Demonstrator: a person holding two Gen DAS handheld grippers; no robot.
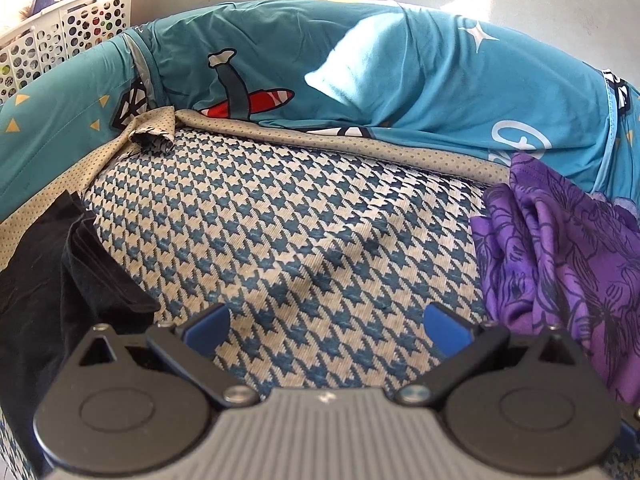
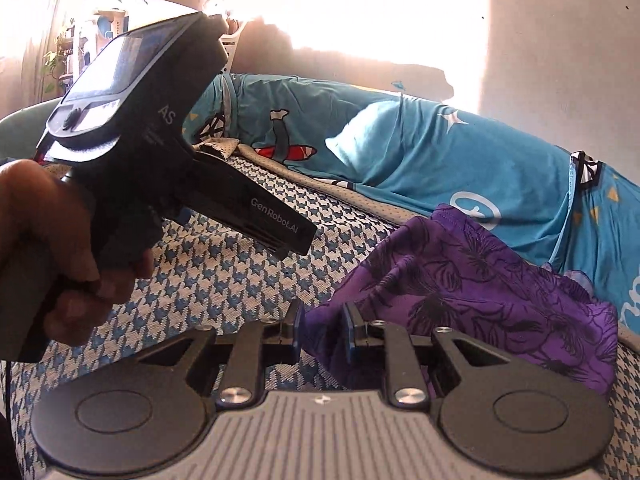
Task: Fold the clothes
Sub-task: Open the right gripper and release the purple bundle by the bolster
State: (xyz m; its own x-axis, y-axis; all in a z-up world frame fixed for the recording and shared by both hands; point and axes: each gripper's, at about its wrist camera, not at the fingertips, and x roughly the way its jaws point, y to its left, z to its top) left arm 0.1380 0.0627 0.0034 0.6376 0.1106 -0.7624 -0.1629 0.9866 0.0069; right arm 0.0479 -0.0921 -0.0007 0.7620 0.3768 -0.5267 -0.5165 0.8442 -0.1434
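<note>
A purple garment with a black flower print (image 2: 480,292) lies crumpled on the blue-and-white houndstooth cover (image 2: 224,280). My right gripper (image 2: 323,322) is shut on its near left edge, and a fold of purple cloth fills the gap between the blue pads. In the left wrist view the same purple garment (image 1: 560,248) sits at the right. My left gripper (image 1: 326,320) hovers open over bare houndstooth cover (image 1: 280,220), nothing between its fingers. A black garment (image 1: 60,264) lies bunched just to its left. A hand (image 2: 52,240) holds the left gripper's housing (image 2: 160,140).
Teal cartoon-print bedding (image 1: 380,64) is heaped along the far side against the wall. A beige dotted cloth edge (image 1: 152,128) runs under it. A white perforated basket (image 1: 68,20) stands at the far left. Shelves and plants (image 2: 68,52) show at the far left.
</note>
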